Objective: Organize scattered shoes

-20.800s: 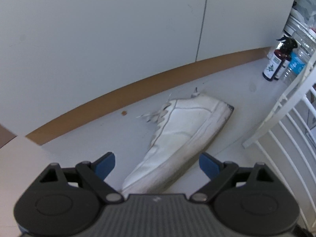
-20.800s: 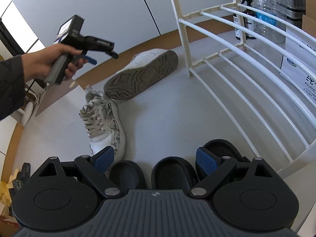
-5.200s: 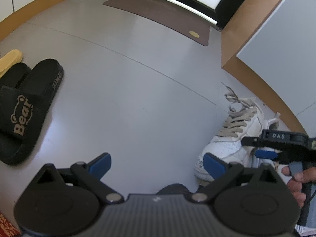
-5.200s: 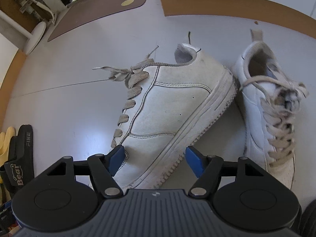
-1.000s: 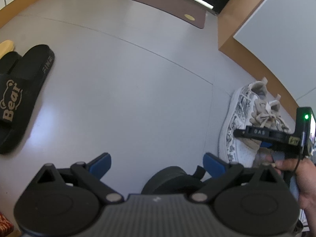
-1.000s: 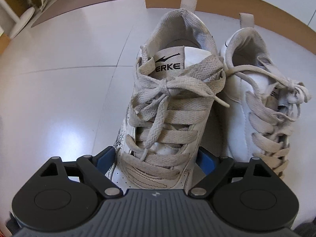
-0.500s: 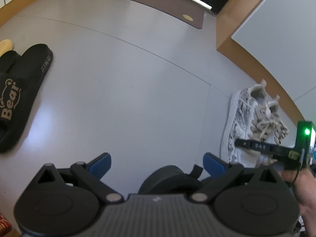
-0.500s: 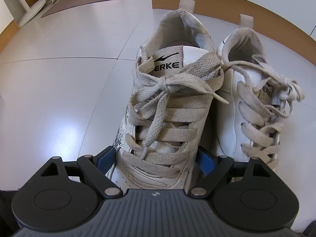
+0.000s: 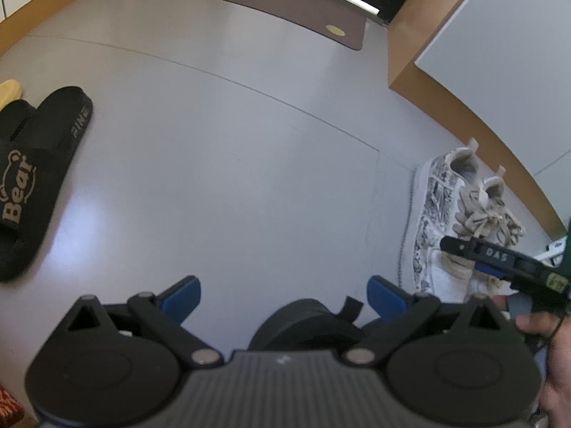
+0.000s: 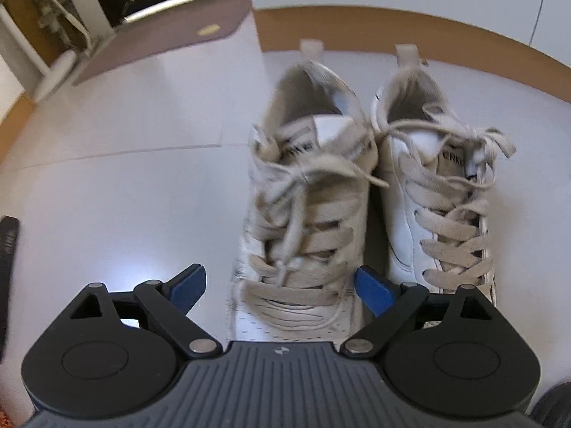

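Pale grey floor (image 9: pixel 221 164) runs back to a brown doormat (image 9: pixel 271 3) by a bright doorway, with a tan skirting board (image 10: pixel 410 28) along the white wall.

Against that skirting stand two white sneakers, upright, side by side and touching along their inner edges, heels to the wall and toes toward the person. One is the patterned sneaker (image 10: pixel 303 214), with a grey print down its outer side, visible in the left wrist view. Its mate, the plain sneaker (image 10: pixel 439 192), sits just to the right.

Right tongs (image 10: pixel 282 287) are spread wide, their blue pads either side of the patterned sneaker's toe; the picture is blurred there, so I cannot tell whether a pad touches the shoe. A hand (image 9: pixel 549 363) holds this tool at the right edge of the left wrist view.

Left tongs (image 9: pixel 283 294) are also wide open over bare floor, gripping nothing, with a dark rounded shoe (image 9: pixel 307 324) just beneath them. Well apart on the far left lies a black slide sandal (image 9: pixel 32 185) lettered "Bear".
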{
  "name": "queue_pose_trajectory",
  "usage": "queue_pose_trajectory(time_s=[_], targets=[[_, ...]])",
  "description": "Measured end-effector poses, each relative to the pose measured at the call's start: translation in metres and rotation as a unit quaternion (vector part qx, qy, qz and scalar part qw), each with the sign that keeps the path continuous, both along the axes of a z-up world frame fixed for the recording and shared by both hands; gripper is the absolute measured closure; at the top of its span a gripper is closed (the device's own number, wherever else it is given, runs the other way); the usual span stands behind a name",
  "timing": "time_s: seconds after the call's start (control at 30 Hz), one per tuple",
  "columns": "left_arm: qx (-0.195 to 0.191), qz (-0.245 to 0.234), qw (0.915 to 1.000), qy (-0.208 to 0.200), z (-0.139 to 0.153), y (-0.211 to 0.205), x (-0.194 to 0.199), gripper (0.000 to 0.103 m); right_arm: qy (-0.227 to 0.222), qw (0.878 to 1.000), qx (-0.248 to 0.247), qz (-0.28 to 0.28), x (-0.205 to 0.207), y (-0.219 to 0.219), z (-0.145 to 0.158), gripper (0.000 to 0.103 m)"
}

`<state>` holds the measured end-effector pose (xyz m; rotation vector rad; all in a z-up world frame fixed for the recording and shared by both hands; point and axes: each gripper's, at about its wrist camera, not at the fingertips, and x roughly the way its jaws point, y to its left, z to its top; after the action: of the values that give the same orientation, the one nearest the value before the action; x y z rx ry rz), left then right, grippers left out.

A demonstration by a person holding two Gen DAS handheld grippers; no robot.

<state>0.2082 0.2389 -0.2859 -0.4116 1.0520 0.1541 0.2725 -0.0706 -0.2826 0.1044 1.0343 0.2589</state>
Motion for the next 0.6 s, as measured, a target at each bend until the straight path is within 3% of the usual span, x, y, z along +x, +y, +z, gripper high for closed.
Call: queue_pose_trajectory(time_s=[0.23,0.33,0.4,0.6], targets=[[0.029,-0.036,0.9989,-0.013,0.034,-0.022,0.003,0.002,-0.004,1.000,-0.003,0.012,-0.007,-0.031,0.032,0.009],[0.034,-0.056,0.9977,-0.016,0.059,-0.032,0.006,0.002,-0.004,1.000,0.007,0.011,0.010,-0.014,0.050,0.009],[0.037,-0.074,0.9963,-0.022,0.085,-0.040,0.009,0.002,0.000,1.000,0.018,0.010,0.019,-0.004,0.066,0.009],[0.029,-0.070,0.9968,-0.027,0.154,-0.054,0.007,0.002,-0.002,0.999,0.034,-0.002,-0.009,-0.032,0.136,0.009]])
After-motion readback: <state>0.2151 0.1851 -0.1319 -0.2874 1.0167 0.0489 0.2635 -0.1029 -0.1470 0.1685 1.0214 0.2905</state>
